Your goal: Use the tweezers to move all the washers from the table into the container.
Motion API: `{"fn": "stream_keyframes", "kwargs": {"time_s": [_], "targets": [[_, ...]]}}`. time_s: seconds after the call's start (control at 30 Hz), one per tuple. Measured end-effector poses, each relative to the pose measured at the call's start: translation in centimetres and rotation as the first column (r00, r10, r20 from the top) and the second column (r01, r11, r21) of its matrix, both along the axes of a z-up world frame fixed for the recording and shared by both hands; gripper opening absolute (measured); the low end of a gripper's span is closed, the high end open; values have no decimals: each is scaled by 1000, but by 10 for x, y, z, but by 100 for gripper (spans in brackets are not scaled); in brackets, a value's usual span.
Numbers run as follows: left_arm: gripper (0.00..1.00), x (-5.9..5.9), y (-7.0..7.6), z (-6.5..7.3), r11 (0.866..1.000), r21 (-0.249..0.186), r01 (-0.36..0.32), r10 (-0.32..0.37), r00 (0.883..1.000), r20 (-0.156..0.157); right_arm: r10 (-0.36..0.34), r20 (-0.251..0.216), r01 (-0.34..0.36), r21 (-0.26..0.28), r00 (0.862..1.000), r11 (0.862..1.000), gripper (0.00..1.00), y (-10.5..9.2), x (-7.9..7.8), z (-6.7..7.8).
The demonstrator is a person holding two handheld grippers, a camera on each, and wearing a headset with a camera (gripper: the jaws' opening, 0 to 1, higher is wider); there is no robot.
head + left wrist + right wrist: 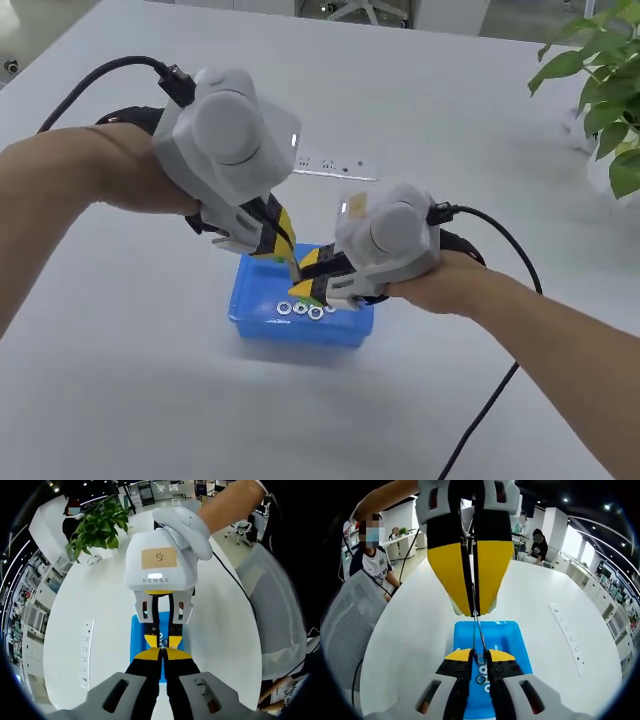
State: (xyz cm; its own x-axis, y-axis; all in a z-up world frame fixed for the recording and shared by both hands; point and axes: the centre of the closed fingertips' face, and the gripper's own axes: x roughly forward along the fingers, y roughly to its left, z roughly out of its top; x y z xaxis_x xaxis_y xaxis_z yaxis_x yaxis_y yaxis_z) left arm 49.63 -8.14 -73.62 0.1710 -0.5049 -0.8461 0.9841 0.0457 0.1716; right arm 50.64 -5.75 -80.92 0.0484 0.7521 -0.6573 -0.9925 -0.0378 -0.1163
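Note:
A blue container [250, 312] sits on the white table, with several steel washers [300, 309] lying inside it. Both grippers hover just over it, tips facing each other. Thin metal tweezers [476, 625] run from my left gripper [472, 612], whose yellow jaws are shut on their upper end, down between the jaws of my right gripper [480, 655], which is closed on the tines. The tweezer tips end just above the washers [482, 670] in the container [512, 635]. In the head view the left gripper [292, 262] is at left and the right gripper [300, 290] at right.
A white power strip [335, 165] lies on the table behind the container. A potted plant [600, 90] stands at the far right. Black cables [490, 400] trail from both grippers. People sit at desks in the background.

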Motion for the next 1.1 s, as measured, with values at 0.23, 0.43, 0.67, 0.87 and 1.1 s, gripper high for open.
{"fn": "stream_keyframes", "kwargs": {"time_s": [0.23,0.43,0.67,0.87,1.1], "targets": [[5,-5,-1,7,1000,3,5,-5,1000,10,-8,15,8,9,1000,1000,14,-4,-5,8],[5,-11,-1,13,1000,-1,4,-4,1000,19,-19,24,19,20,1000,1000,13,-7,-10,16],[5,-18,-2,18,1000,-9,6,-6,1000,23,-12,40,12,17,999,1000,12,-6,-16,19],[5,-22,-3,26,999,-44,-2,3,1000,25,-12,44,10,42,999,999,12,-4,-19,25],[5,-26,0,26,999,-48,-8,9,1000,23,-7,43,4,53,999,999,12,0,-24,26]]}}
